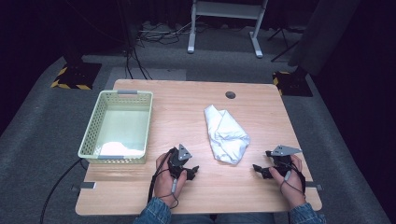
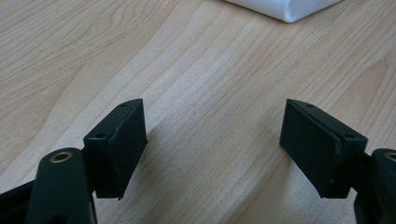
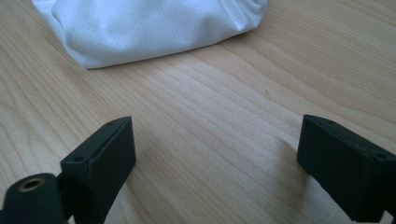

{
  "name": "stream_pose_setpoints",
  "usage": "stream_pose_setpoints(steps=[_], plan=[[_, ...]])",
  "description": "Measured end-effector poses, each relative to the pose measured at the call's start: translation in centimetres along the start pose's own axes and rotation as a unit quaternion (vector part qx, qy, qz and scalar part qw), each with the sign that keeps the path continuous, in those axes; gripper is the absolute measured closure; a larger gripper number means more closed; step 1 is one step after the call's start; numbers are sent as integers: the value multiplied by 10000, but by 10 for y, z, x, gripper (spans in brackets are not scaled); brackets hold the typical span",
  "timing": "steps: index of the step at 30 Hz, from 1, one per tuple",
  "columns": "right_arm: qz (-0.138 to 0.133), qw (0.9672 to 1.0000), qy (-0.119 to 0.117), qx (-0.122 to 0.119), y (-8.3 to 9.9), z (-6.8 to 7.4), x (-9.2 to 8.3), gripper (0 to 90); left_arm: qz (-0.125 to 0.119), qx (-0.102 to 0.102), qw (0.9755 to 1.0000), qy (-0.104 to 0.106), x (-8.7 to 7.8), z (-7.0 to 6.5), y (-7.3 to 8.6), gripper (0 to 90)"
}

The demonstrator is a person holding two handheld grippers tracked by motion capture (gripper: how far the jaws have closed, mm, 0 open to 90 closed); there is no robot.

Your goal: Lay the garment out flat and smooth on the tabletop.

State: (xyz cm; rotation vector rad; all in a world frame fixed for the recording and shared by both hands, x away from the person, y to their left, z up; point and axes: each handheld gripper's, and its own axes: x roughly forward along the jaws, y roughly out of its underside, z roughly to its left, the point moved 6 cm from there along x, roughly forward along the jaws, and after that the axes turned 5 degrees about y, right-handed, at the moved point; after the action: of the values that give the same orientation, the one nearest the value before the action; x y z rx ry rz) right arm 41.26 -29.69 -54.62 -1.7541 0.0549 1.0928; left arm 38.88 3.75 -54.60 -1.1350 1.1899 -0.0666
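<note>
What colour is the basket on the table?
Pale green basket; it shows best in the high view.

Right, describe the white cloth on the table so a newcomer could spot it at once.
Start at the wooden table; a pale green basket sits at its left edge. To the right of the basket, near the table's middle, lies the white cloth, ahead of and between the left gripper and the right gripper. It is the only soft, crumpled bundle lying loose on the bare wood.

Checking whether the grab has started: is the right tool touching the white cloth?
Apart. The right gripper view shows bare wood between the open right tool and the white cloth.
</note>
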Motion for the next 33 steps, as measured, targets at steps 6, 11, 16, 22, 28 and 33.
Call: stream_pose_setpoints(steps=[6, 11, 16, 22, 28, 33], plan=[[12, 10000, 2, -2, 0, 0, 0, 117, 9, 18, 10000, -18, 1, 0, -1, 221], [15, 10000, 5, 3, 0, 0, 0, 117, 54, 56, 10000, 30, 3, 1, -2, 179], [15, 10000, 8, 4, 0, 0, 0, 117, 83, 60, 9999, 47, 5, 3, -4, 148], [28, 9999, 95, 84, 0, 1, 0, 119, 72, 30, 10000, 26, 5, 5, -4, 148], [131, 9998, 121, 23, -4, 3, -7, 184, 73, 22, 10000, 11, 5, 5, -4, 148], [77, 9999, 99, 86, -11, 3, -13, 186, 74, 27, 10000, 8, 5, 5, -4, 148]])
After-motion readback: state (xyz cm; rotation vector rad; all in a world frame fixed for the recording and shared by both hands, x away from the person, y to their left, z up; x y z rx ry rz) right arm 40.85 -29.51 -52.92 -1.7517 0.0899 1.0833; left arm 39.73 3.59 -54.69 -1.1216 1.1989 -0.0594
